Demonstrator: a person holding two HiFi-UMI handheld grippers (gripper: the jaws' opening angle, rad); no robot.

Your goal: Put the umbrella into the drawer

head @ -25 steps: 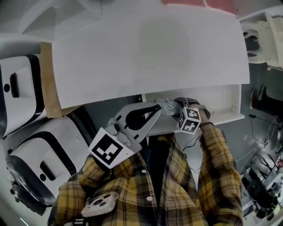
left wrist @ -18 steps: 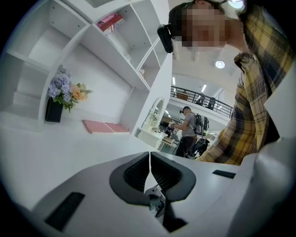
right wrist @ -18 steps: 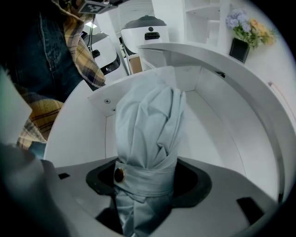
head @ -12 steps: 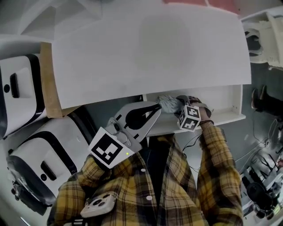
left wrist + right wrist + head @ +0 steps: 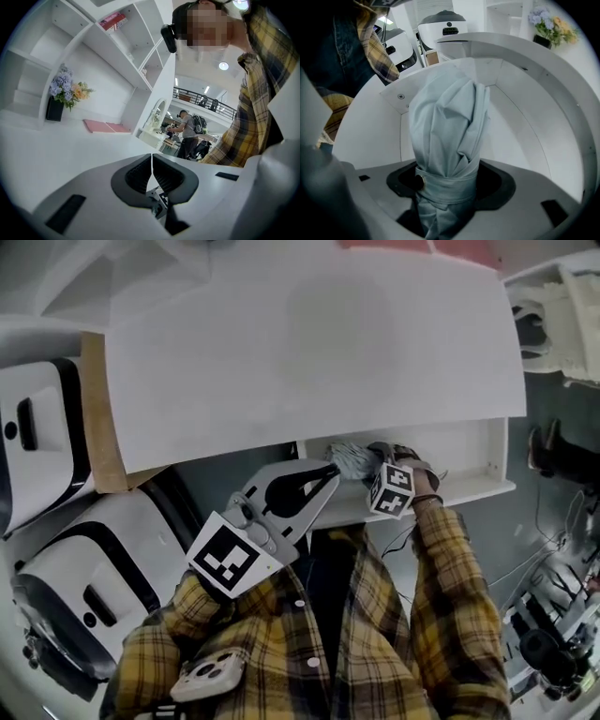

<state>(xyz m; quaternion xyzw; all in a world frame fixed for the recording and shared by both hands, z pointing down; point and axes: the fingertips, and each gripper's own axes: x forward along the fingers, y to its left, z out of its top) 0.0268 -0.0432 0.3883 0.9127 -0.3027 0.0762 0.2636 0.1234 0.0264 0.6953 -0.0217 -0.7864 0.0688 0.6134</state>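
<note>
A folded pale grey-blue umbrella (image 5: pixel 447 140) with a snap strap sits clamped between the jaws of my right gripper (image 5: pixel 449 187), its tip pointing into the open white drawer (image 5: pixel 520 117). In the head view the umbrella (image 5: pixel 352 460) hangs over the drawer's left end, and the right gripper (image 5: pixel 373 474) holds it just above the drawer (image 5: pixel 469 457) under the desk top. My left gripper (image 5: pixel 328 474) is shut and empty, its tips close to the umbrella beside the drawer's left front corner. In the left gripper view its black pads (image 5: pixel 140 174) meet with nothing between them.
A wide white desk top (image 5: pixel 309 343) overhangs the drawer. White-and-black machines (image 5: pixel 56 549) stand at the left. A pot of flowers (image 5: pixel 63 91) and pink books (image 5: pixel 105 126) sit on the desk. Shelving rises behind. Cables lie on the floor at the right (image 5: pixel 553 615).
The right gripper with the umbrella has shifted slightly left along the drawer. The left gripper has stayed about where it was.
</note>
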